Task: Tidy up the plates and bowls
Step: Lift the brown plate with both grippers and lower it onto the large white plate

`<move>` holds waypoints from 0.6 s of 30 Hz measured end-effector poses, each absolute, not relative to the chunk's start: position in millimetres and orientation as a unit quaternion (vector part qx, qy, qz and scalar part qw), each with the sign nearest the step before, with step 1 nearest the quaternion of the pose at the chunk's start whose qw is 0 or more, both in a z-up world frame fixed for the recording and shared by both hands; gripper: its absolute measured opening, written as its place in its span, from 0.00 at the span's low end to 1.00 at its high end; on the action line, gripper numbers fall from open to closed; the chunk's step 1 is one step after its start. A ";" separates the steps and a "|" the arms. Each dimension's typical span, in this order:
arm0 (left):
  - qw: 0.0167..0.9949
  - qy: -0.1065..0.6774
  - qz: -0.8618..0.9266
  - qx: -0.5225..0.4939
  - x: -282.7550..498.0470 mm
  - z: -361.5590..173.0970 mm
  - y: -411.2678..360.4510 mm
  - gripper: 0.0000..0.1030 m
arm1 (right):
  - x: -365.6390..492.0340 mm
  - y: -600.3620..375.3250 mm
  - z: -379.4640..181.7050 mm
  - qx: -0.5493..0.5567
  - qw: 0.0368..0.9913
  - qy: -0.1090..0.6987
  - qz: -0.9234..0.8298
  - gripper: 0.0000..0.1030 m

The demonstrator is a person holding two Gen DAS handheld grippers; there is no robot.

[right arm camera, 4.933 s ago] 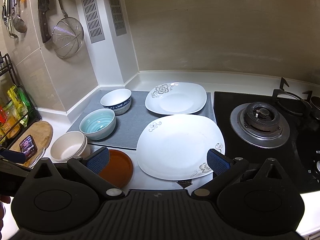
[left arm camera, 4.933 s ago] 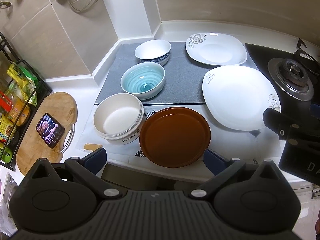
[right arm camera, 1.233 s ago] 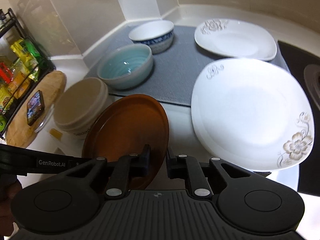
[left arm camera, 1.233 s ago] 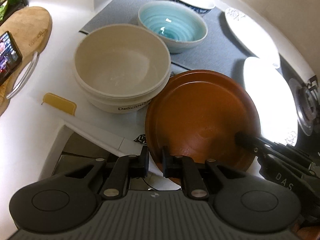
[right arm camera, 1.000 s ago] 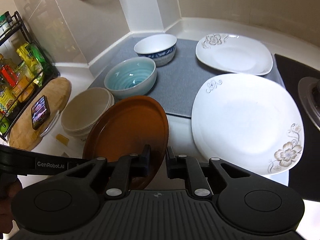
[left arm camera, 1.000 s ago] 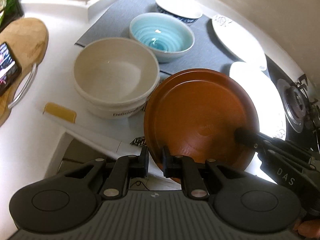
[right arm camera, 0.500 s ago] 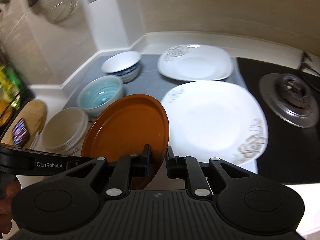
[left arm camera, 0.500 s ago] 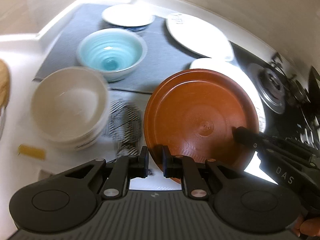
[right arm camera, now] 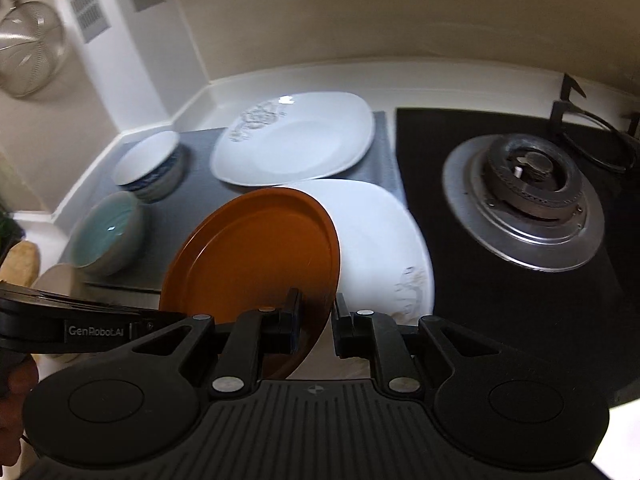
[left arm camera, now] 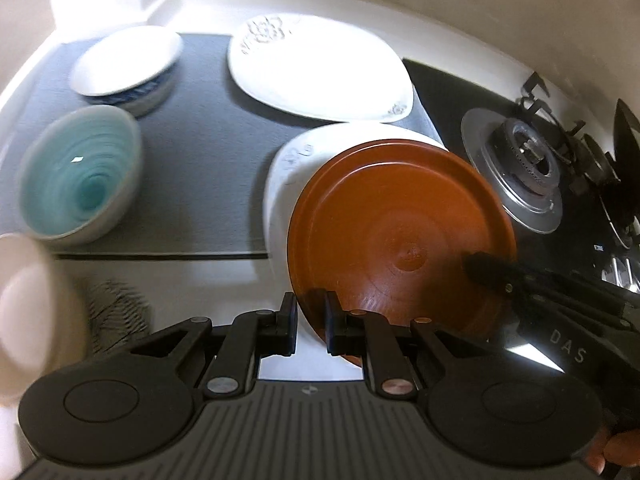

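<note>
A brown round plate (left arm camera: 400,236) (right arm camera: 256,256) hangs tilted over the nearer white square plate (left arm camera: 288,160) (right arm camera: 380,236). My left gripper (left arm camera: 311,320) is shut on its near left rim, and my right gripper (right arm camera: 316,320) is shut on its right rim. A second white floral plate (left arm camera: 316,68) (right arm camera: 296,140) lies further back on the grey mat (left arm camera: 200,148). On the left stand a teal bowl (left arm camera: 80,176) (right arm camera: 108,236), a blue-patterned white bowl (left arm camera: 124,64) (right arm camera: 148,164) and a cream bowl (left arm camera: 24,300), blurred at the edge.
A black gas hob with a burner (left arm camera: 528,160) (right arm camera: 528,188) fills the right side. The wall corner and a hanging wire strainer (right arm camera: 28,48) are at the back left. A hand (right arm camera: 16,380) shows at the lower left.
Both grippers have carried the brown plate to the right, from beside the cream bowl to above the nearer white plate. The cream bowl has slid to the left edge of the left wrist view.
</note>
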State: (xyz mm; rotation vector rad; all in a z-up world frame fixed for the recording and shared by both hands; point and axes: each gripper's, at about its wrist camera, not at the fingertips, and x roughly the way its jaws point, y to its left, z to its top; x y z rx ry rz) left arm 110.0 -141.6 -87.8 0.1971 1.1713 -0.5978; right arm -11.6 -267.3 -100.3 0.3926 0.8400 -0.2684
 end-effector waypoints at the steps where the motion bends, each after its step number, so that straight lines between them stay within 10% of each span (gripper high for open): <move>1: 0.786 0.546 -0.276 0.093 112.6 -92.1 -148.7 0.14 | -9.3 -272.2 -103.4 0.187 0.884 0.408 -0.130 0.16; 14: 0.799 0.520 -0.278 0.114 126.2 -103.2 -179.6 0.16 | 14.4 -304.5 -130.2 0.192 0.864 0.444 -0.140 0.34; 18: 0.818 0.492 -0.277 0.109 124.1 -91.2 -171.7 0.53 | 8.3 -306.6 -119.6 0.181 0.873 0.429 -0.148 0.59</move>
